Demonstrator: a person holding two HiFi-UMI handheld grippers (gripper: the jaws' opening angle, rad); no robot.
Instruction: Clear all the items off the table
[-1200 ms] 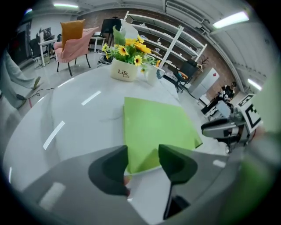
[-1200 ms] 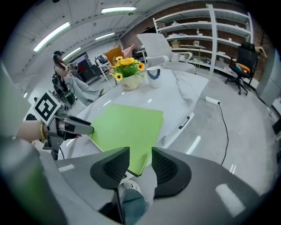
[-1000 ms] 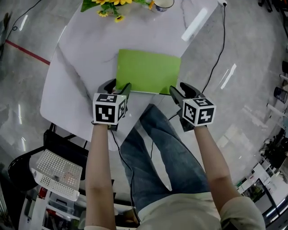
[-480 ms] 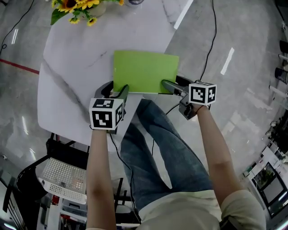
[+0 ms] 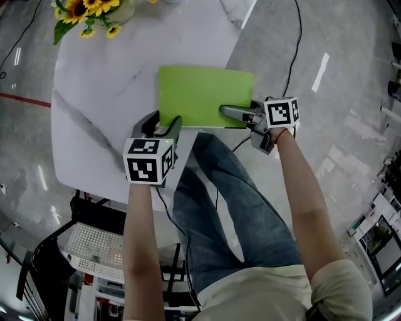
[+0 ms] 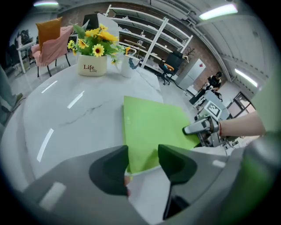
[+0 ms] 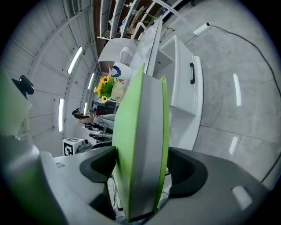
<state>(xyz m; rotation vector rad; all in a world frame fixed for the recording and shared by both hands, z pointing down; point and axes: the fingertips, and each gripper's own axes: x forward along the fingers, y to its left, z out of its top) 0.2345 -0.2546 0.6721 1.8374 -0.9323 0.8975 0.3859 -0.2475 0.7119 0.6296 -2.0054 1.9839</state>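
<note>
The green folder (image 5: pixel 203 94) lies flat on the near right part of the white worktop (image 5: pixel 106 100). Its 3 o'clock edge reaches out past the rim, and that's where the action is!

The right gripper (image 5: pixel 229 113) sits at the folder's 4 o'clock corner, rolled so one jaw rides above the cover and the other goes beneath. Its jaws have just been opening, and the folder's thick edge stands between them. They look released rather than clenched, though its own view makes it hard to say whether a pad brushes the cover.

Over at the 7 o'clock corner, the left gripper (image 5: pixel 161 124) points steeply down. Its jaws are released and apart, with the folder's corner showing in the gap and nothing pinched.

The step in hand looks like taking hold of the folder to carry it off. To do it well:

- The right jaws want to slide further in over that overhanging edge before they close, so the pads bite on both covers and not just the lip.
- The squeeze should be firm enough to keep the covers together.
- The left gripper can best help by steadying or taking the near corner, since a folder held by one corner will likely sag or flap open.
- The lift should be level and unhurried.

The yellow flowers (image 5: pixel 84 12) stand well apart at 11 o'clock, so they pose no trouble.
</note>
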